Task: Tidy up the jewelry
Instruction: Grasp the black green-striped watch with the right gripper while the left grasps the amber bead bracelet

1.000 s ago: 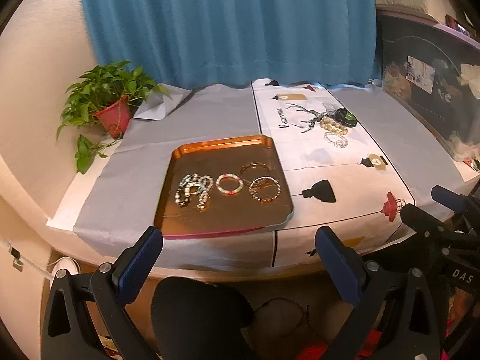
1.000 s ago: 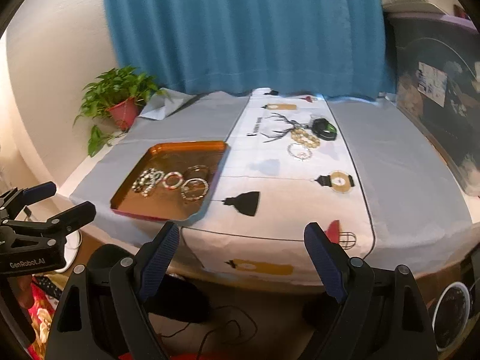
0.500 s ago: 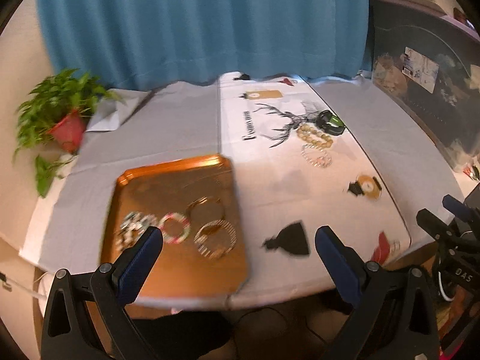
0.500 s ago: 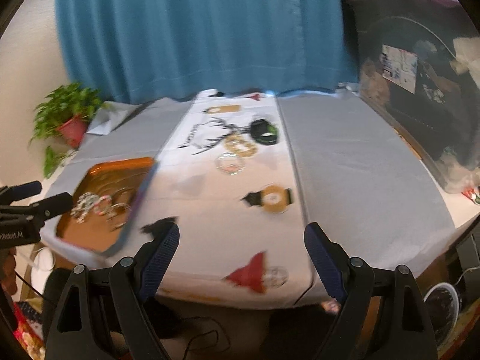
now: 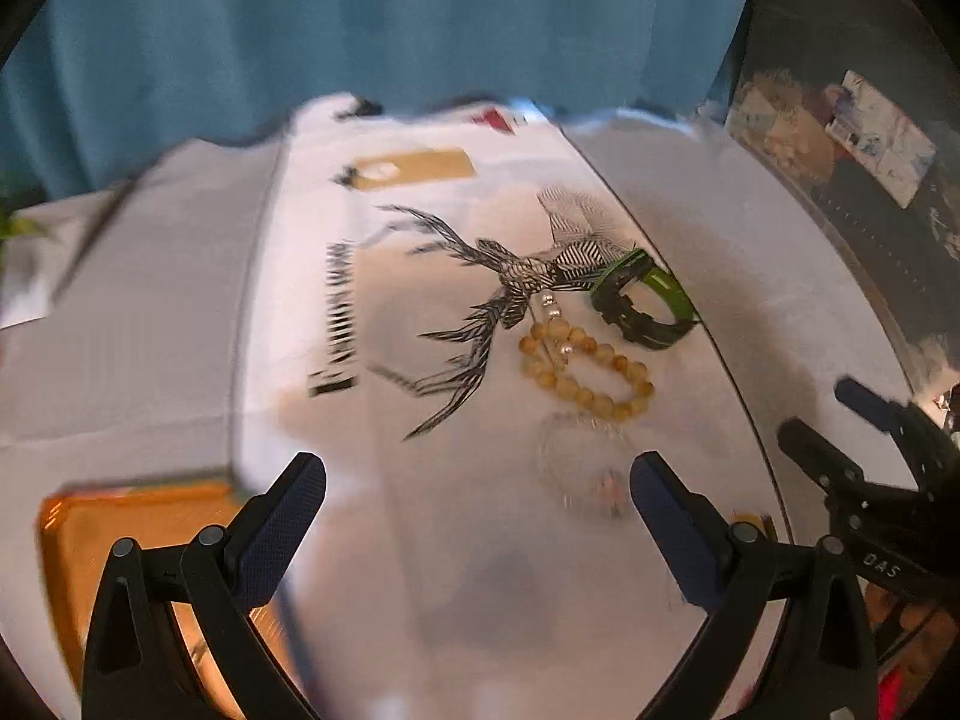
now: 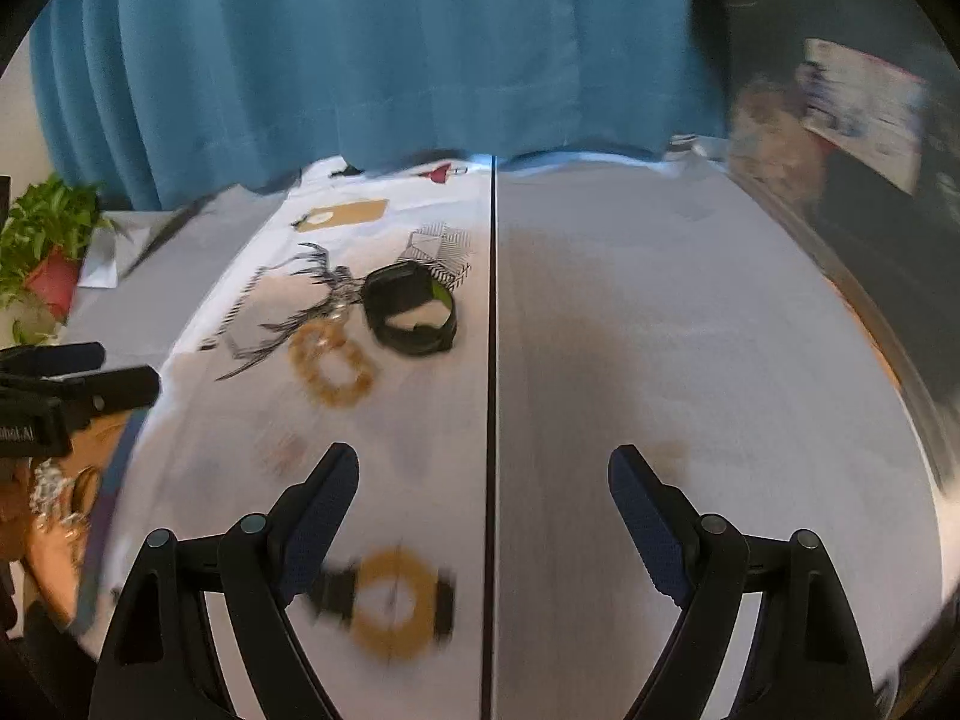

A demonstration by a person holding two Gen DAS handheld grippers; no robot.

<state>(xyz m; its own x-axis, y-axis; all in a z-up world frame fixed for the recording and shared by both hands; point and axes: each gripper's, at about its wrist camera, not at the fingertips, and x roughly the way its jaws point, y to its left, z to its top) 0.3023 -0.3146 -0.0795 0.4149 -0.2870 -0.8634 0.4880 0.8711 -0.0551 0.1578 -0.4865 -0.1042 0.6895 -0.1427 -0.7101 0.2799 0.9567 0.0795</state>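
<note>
Left wrist: amber bracelet (image 5: 585, 369) beside watch (image 5: 645, 303).

A cloth-covered table (image 6: 690, 360) carries an amber bead bracelet (image 5: 585, 372), black-green watch (image 5: 645, 306), orange tray (image 5: 120, 528)

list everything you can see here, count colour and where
amber bead bracelet: one, honey yellow, on the white printed cloth beside the deer drawing
watch: one, black with green, just beyond the bead bracelet
pale bracelet: one, whitish, blurred, nearer than the amber one
tray: one, orange, left on the table; jewelry in it shows at the left edge of the right wrist view, too blurred to count
printed cloth: one, white with deer and lantern prints, down the middle
grey cloth: covers the right part of the table
potted plant: one, green in a red pot, far left
curtain: blue, behind the table
left tool: black with blue pads, open, empty
right tool: the same, open, empty
</note>
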